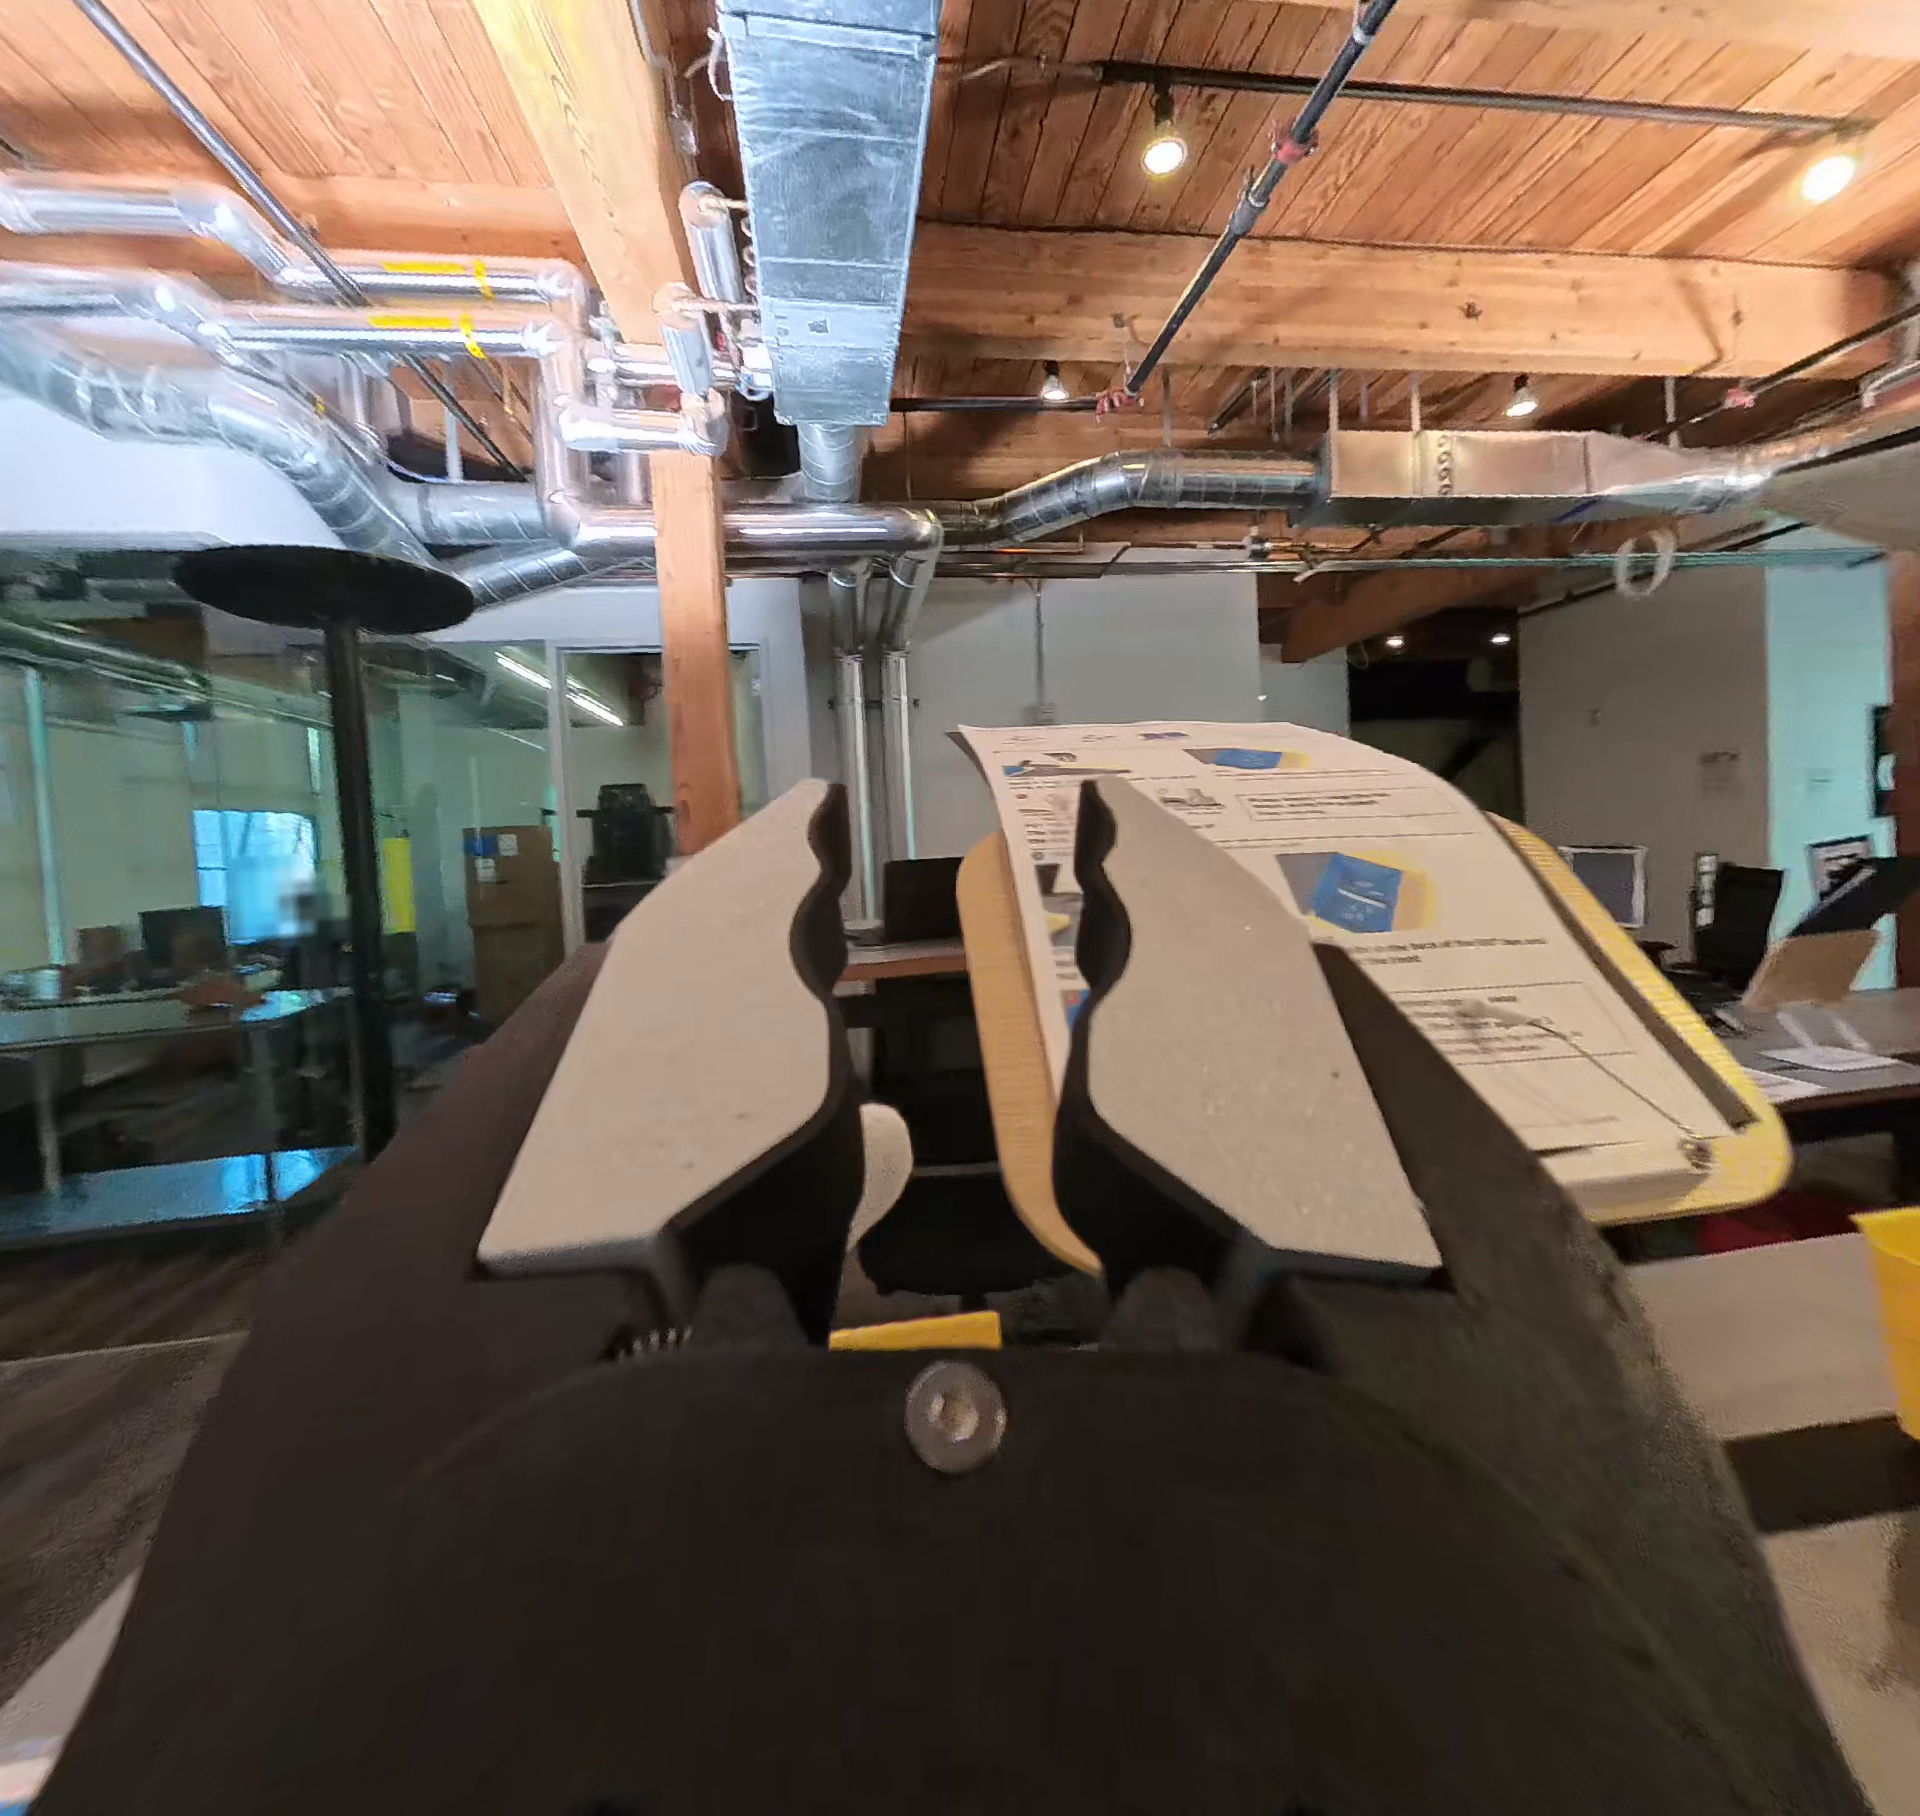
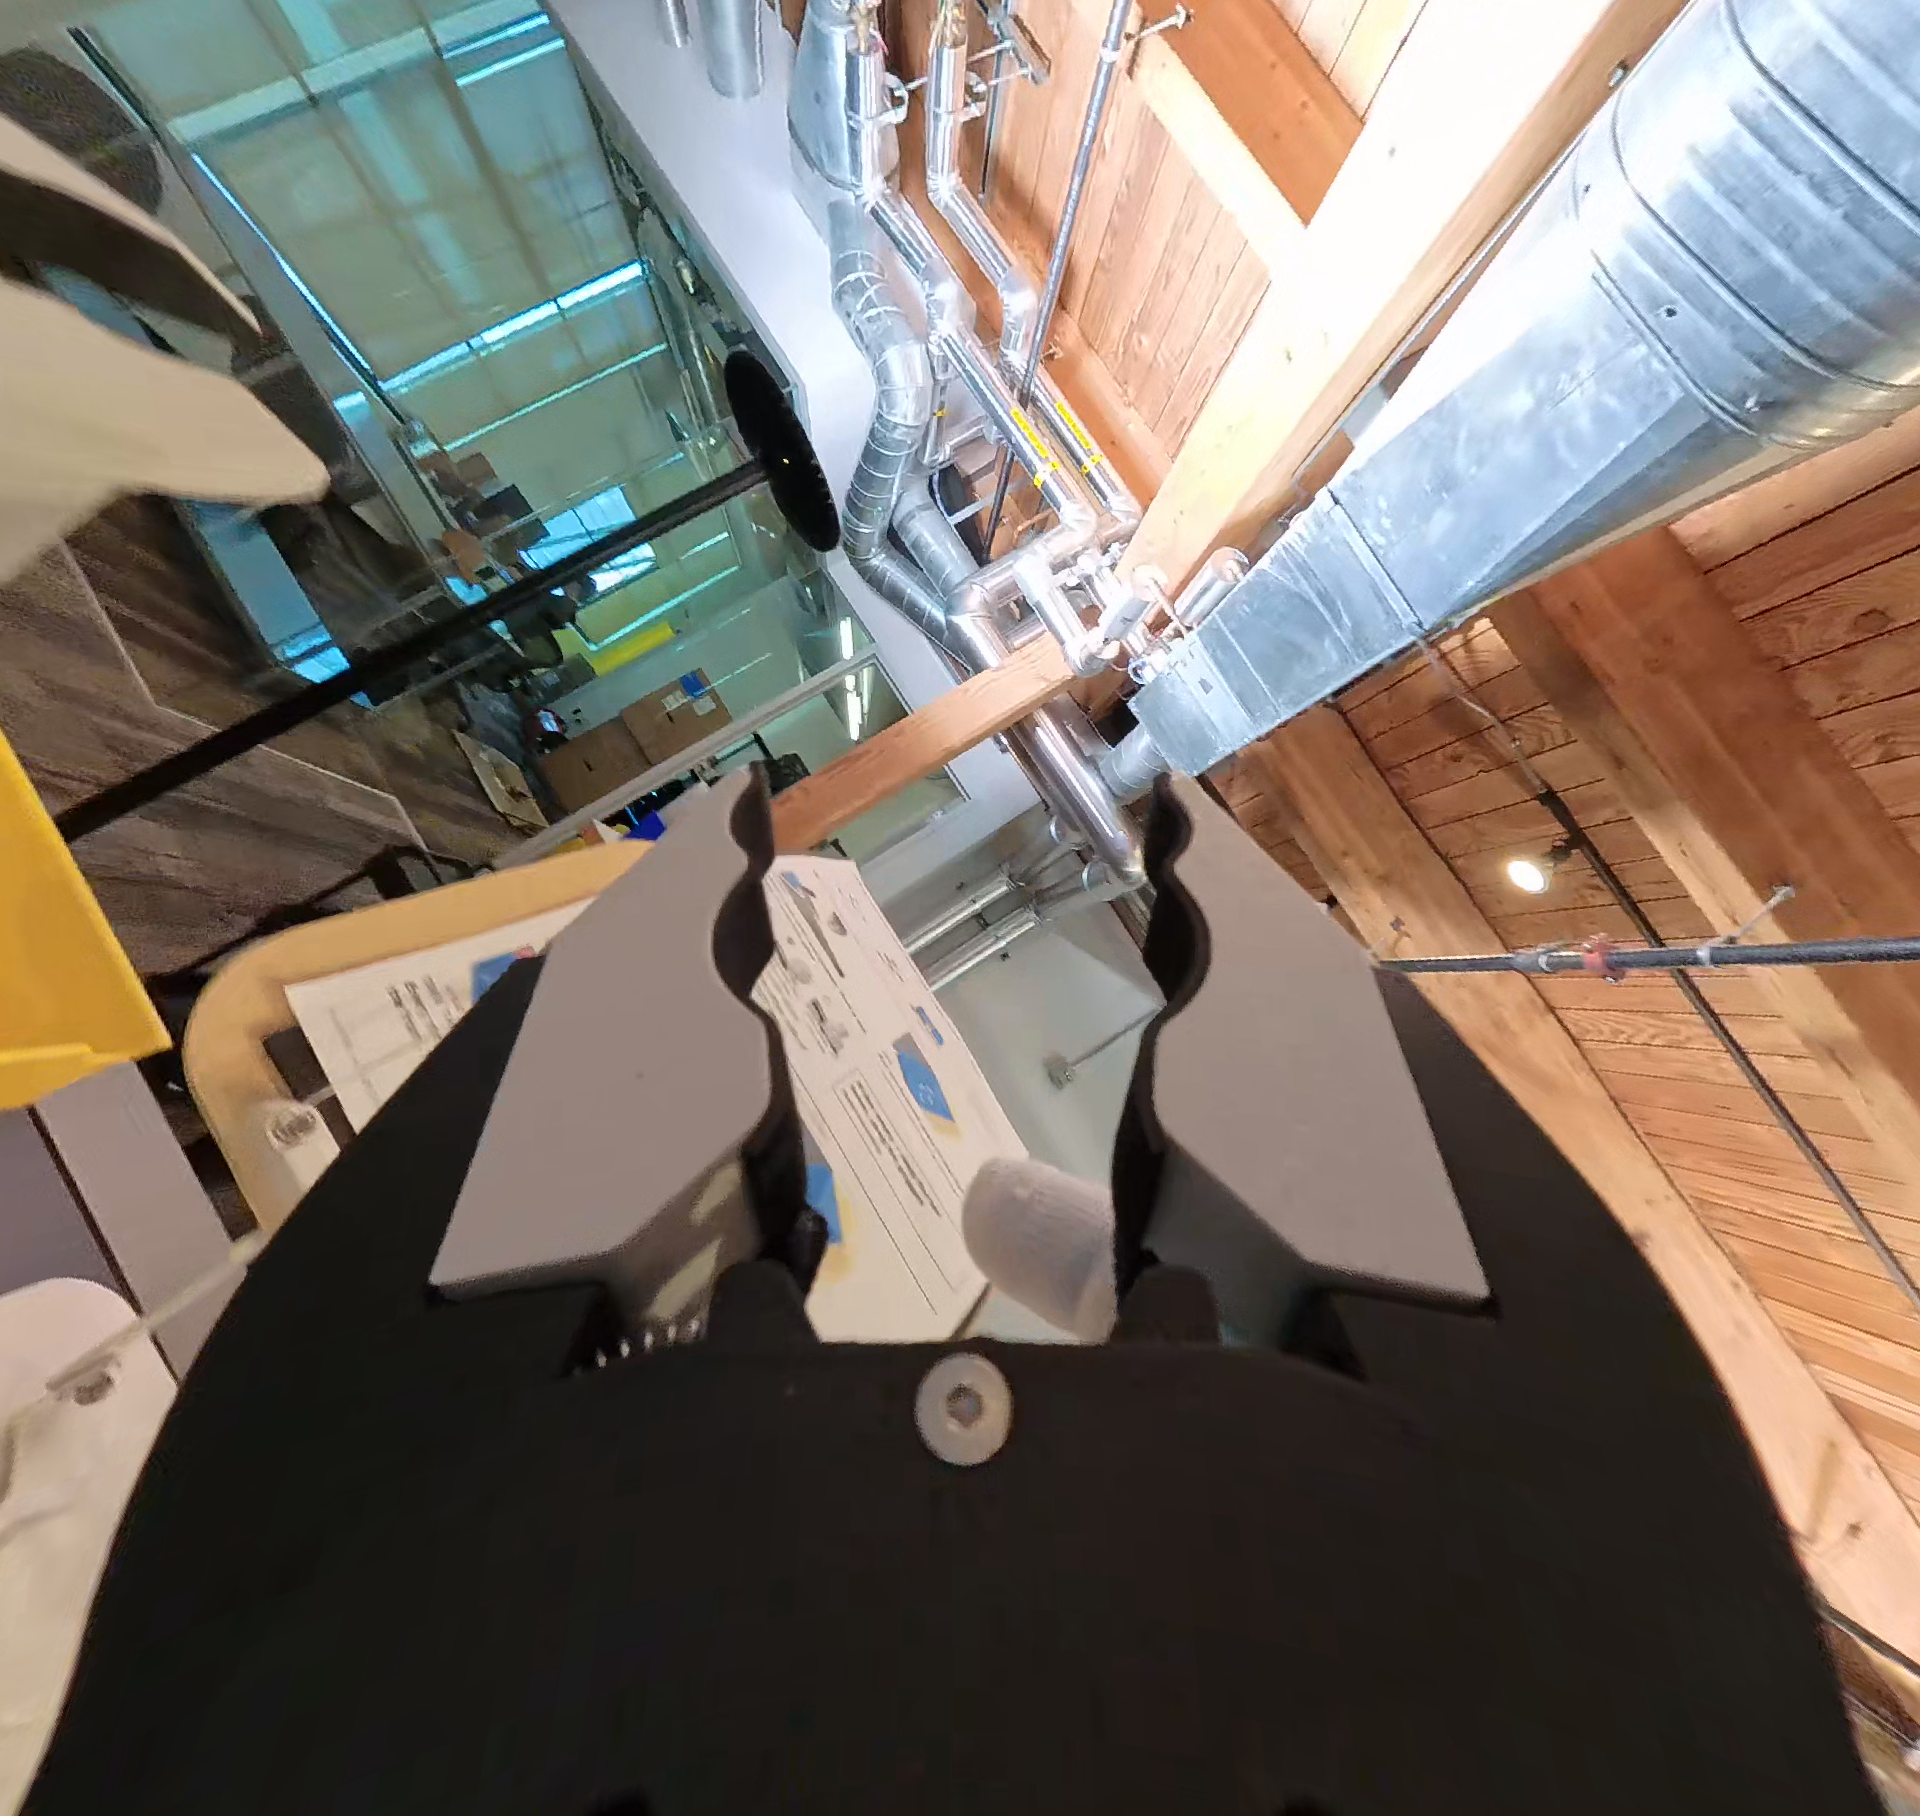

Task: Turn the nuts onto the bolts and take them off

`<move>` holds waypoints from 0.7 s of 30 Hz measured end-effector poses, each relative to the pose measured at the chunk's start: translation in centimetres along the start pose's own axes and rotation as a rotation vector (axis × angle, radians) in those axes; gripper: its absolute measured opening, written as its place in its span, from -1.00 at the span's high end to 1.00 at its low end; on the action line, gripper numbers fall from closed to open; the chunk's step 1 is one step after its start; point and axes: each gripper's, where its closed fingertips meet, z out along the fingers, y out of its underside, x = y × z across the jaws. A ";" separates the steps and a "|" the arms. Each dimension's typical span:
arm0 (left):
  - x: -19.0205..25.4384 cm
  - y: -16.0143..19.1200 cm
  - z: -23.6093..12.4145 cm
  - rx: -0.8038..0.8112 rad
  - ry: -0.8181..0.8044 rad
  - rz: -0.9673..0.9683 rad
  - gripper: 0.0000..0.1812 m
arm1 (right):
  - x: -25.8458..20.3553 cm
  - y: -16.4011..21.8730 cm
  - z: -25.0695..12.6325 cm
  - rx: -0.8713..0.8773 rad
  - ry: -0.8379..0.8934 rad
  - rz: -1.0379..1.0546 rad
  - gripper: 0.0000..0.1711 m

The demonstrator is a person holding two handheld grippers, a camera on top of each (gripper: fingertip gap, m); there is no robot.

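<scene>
Oddly, I see no nuts or bolts; my left claw (image 1: 961, 810) and right claw (image 2: 961, 810) both gape empty, aimed upward past a clipboard (image 1: 1756, 1143) toward ceiling ducts (image 2: 1558, 478).

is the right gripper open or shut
Open. In the right wrist view the right gripper has its jaws well apart with nothing between them; the printed sheet shows through the gap.

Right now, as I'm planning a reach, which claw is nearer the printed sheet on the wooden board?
Right, probably. The right claw points across the printed sheet, which fills the gap between its fingers; the left claw has it mostly off to its right.
</scene>
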 end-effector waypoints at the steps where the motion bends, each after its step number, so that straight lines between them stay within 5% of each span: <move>1: 0.3 0.1 0.1 -0.006 0.021 -0.016 0.48 | -0.5 -0.7 0.4 0.021 -0.020 0.016 0.13; 2: 0.6 0.0 0.1 -0.001 0.039 -0.017 0.46 | -1.4 -1.4 0.8 0.043 -0.070 0.036 0.17; 5: 1.6 -0.6 -0.2 0.015 0.167 -0.102 0.69 | -3.1 -2.7 1.7 0.073 -0.178 -0.012 0.98; 6: 1.5 -0.7 -0.4 0.028 0.196 -0.131 0.77 | -3.9 -3.4 1.9 0.109 -0.246 0.013 1.00; 9: 0.6 -0.6 -1.1 0.084 0.261 -0.202 1.00 | -5.5 -4.3 2.6 0.173 -0.463 0.183 1.00; 13: 0.0 -1.7 -2.3 0.150 0.380 -0.345 0.99 | -4.8 -4.7 3.2 0.215 -0.548 0.261 0.46; 15: -0.6 -2.2 -2.5 0.196 0.374 -0.407 0.90 | -3.6 -3.9 4.5 0.157 -0.468 0.214 0.09; 18: -1.4 -1.4 -1.6 0.162 0.208 -0.314 0.63 | -2.0 -3.4 5.3 0.087 -0.250 0.033 0.14; 19: -1.5 -1.5 -1.4 0.166 0.159 -0.299 0.56 | -2.0 -3.4 5.2 0.067 -0.202 0.005 0.32; 20: -0.9 -1.5 -1.2 0.163 0.161 -0.292 0.67 | -1.5 -3.4 5.1 0.043 -0.121 -0.041 0.89; 21: -0.4 -1.5 -1.1 0.158 0.144 -0.272 0.78 | -1.4 -3.6 4.9 0.032 -0.063 -0.091 1.00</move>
